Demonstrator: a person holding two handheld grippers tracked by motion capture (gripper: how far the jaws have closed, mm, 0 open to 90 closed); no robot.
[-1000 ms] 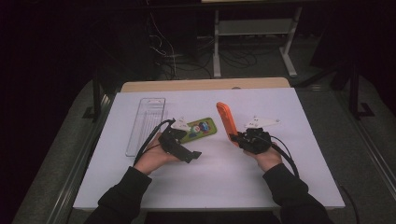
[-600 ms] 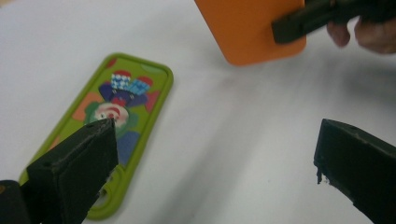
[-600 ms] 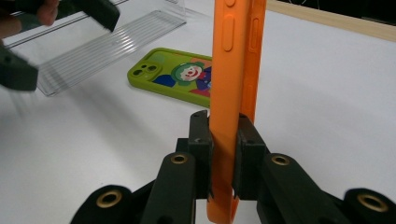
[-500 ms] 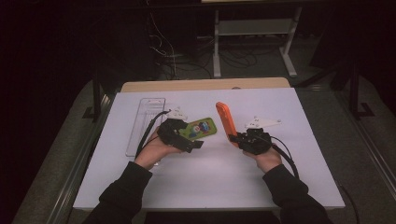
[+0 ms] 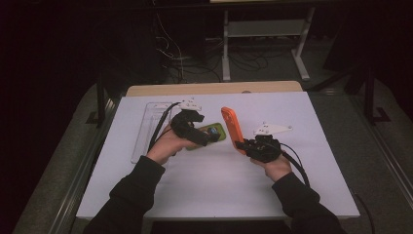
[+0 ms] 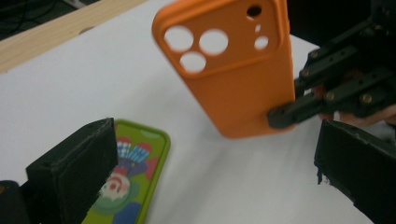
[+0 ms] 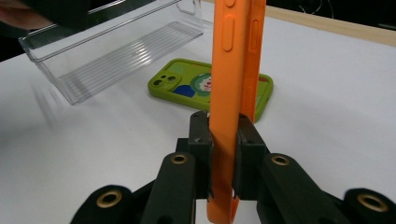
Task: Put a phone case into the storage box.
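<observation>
My right gripper (image 5: 247, 145) is shut on the lower end of an orange phone case (image 5: 232, 127), which stands on edge and leans away from me; the pads clamp its rim (image 7: 223, 140). A green phone case (image 5: 215, 132) with a cartoon print lies flat on the white table (image 5: 195, 190), left of the orange one. My left gripper (image 5: 206, 138) hovers open just above the green case. In the left gripper view its jaws stand wide apart (image 6: 217, 149), framing the orange case (image 6: 233, 70) with its camera holes, and the green case (image 6: 135, 186) lies below.
A clear plastic tray (image 5: 146, 129) lies along the table's left side, also seen beyond the green case (image 7: 182, 86) as a ribbed tray (image 7: 116, 51). A wooden strip (image 5: 214, 88) borders the table's far edge. Cables trail from both grippers.
My left hand has lifted and moved away from me, so its gripper now hangs over the green case. The right gripper and the orange case have stayed put.
</observation>
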